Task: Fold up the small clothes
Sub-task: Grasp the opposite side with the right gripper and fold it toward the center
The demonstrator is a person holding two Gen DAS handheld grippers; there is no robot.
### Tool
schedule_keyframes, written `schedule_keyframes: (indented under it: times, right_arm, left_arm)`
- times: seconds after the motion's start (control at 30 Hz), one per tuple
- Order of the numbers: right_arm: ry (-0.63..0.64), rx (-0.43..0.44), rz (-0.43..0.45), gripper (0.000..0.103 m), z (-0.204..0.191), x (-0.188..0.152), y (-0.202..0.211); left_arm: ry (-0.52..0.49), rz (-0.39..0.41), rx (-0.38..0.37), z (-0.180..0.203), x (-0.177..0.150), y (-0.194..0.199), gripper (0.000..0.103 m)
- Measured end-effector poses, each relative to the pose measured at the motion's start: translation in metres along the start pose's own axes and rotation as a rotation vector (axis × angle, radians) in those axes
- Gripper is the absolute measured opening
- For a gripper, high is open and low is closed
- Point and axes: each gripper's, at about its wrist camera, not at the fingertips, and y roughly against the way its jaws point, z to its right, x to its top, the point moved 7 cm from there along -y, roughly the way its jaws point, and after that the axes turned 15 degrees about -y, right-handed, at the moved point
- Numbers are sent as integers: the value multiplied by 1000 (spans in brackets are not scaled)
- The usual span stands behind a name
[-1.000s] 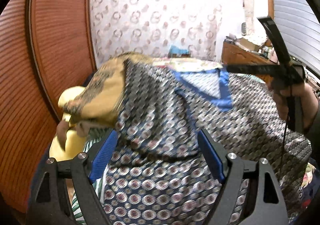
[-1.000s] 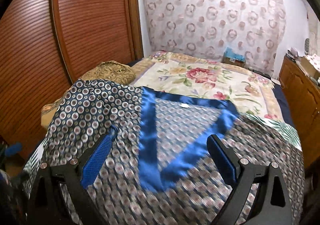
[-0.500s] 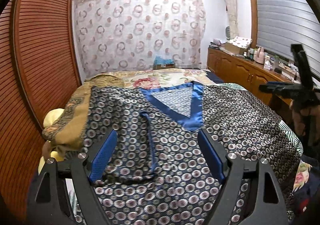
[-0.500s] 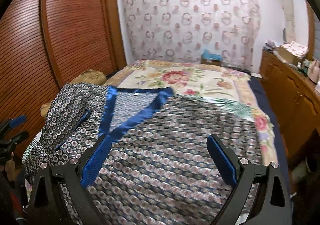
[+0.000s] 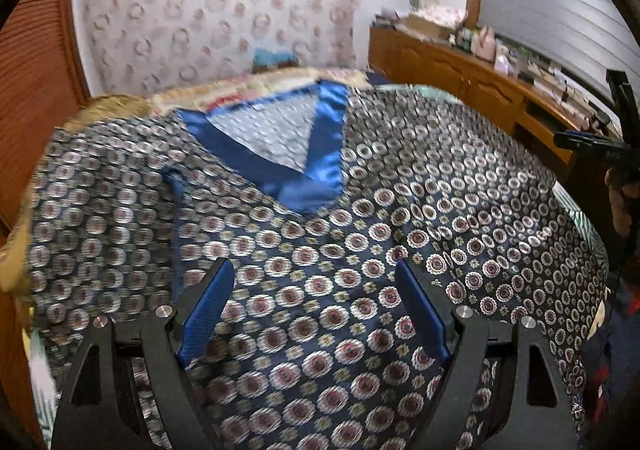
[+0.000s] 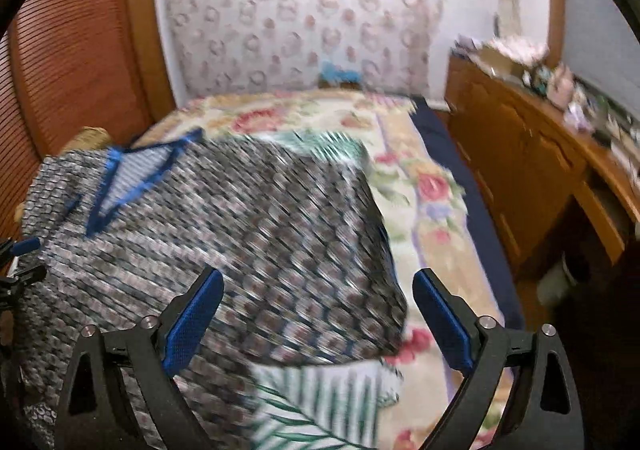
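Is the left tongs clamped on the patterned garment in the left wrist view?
No: the left tongs are wide open above the patterned garment, with no cloth pinched between the blue pads.

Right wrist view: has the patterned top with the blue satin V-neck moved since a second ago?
Cannot tell. The top sits further left against the floral bedspread, but the camera swung too.
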Motion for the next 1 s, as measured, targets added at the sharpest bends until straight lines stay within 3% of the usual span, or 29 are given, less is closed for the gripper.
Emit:
schedule_keyframes:
  times: [0.27,0.5,0.63,0.8,1.0]
  right_arm:
    - [-155,9,-125,83,26,-28,-35]
    - [-224,69,-200,63,19,-43,-47]
    - [-267,117,-222,53,20,-39,-55]
    - [-298,170,-233,34,54,-27,-53]
    - [-182,62,-179,9,57,-17,-32]
  left_arm:
    - [-66,-83,-50,25,4,-30,83]
    - [-75,-97,-75,34,-1,-38,88]
    - [-75,-112,-72,36,-4,-41,100]
    - [-67,-121,-69,33,-2,-49,103]
    - [-66,-122,-64,31,-3,-49,103]
